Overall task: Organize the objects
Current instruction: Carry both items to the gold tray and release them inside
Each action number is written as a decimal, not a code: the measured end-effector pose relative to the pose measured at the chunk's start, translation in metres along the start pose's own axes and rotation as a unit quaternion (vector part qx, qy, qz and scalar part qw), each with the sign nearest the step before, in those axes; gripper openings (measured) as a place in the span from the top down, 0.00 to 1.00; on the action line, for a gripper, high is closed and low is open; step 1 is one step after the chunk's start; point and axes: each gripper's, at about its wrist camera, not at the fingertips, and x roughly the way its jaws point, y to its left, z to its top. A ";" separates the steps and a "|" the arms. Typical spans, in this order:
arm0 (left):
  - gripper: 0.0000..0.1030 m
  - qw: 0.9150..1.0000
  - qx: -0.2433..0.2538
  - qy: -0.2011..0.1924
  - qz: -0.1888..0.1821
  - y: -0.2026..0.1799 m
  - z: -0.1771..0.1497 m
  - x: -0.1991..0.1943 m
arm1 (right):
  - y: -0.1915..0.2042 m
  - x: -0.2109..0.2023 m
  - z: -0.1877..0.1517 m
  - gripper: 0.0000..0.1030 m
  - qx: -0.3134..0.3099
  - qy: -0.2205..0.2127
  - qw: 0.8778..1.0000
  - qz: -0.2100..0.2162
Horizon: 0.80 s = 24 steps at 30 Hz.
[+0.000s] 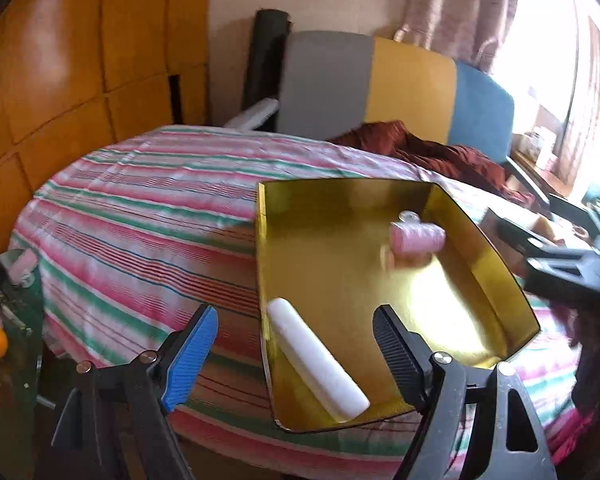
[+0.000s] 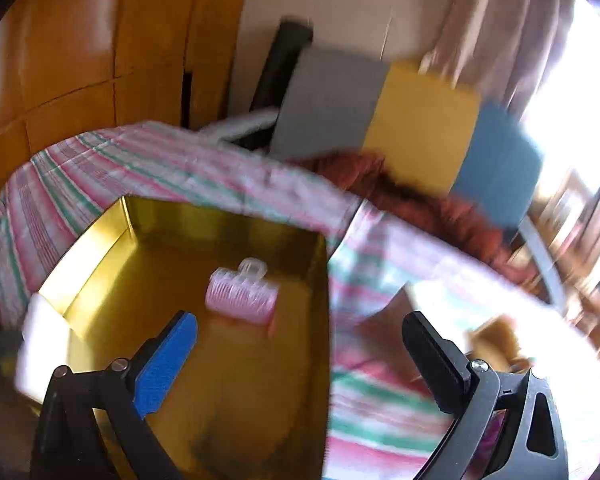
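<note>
- Both tools hang over the gold tray (image 1: 480,232), which sits on the striped bedcover (image 1: 140,208), and neither one is carrying anything.
- The left gripper (image 1: 296,344) has its jaws well apart, the blue pad on one side and the black pad on the other, with the near end of the tray between them and nothing pinched.
- The right gripper (image 2: 300,364) stands wider still, jaws spread as far as they go, empty, over the tray's right wall.
- The white cylinder (image 1: 316,360) lies flat in the tray's near left corner, tight along the left wall. My read is that parking it against the wall stops it rolling about.
- It looks smooth, matte and plain white with rounded ends, and nothing shows on it to say what it is.
- The pink hair roller (image 2: 242,294) rests on the tray floor towards the far right. A clear plastic clip stands on its top edge, its body is ribbed, and the shiny floor mirrors it.
- The right wrist view is smeared, so finer detail on the roller is hard to call.
- A brown object (image 2: 496,340) lies on the bedcover outside the tray, too blurred to name. Judging by the task, it could be the next to go in.
- The tray works as the collecting spot: two items inside it, well apart from each other.
</note>
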 end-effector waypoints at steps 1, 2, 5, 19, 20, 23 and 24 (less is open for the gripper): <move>0.22 1.000 0.002 -0.003 0.012 0.000 0.001 -0.002 | 0.002 -0.010 -0.003 0.00 -0.004 -0.022 1.000 -0.009; 0.26 1.000 0.002 -0.007 0.025 0.001 0.002 -0.003 | 0.004 -0.016 -0.006 0.00 -0.002 -0.034 0.999 -0.012; 0.31 0.999 -0.013 -0.018 0.049 0.014 0.004 -0.012 | 0.008 -0.016 -0.016 0.00 -0.001 -0.013 1.000 -0.014; 0.35 0.995 -0.001 0.053 0.087 0.009 -0.014 0.018 | 0.000 -0.037 -0.042 0.00 0.070 0.002 0.997 0.038; 0.35 0.995 0.001 0.048 0.088 0.006 -0.014 0.016 | -0.001 -0.039 -0.043 0.00 0.070 0.001 0.997 0.038; 0.35 0.996 0.002 0.028 0.085 0.002 -0.008 0.006 | -0.006 -0.044 -0.045 0.00 0.079 -0.002 0.996 0.038; 0.35 0.997 -0.002 0.023 0.078 0.001 -0.005 0.002 | -0.008 -0.045 -0.046 0.00 0.086 -0.003 0.995 0.039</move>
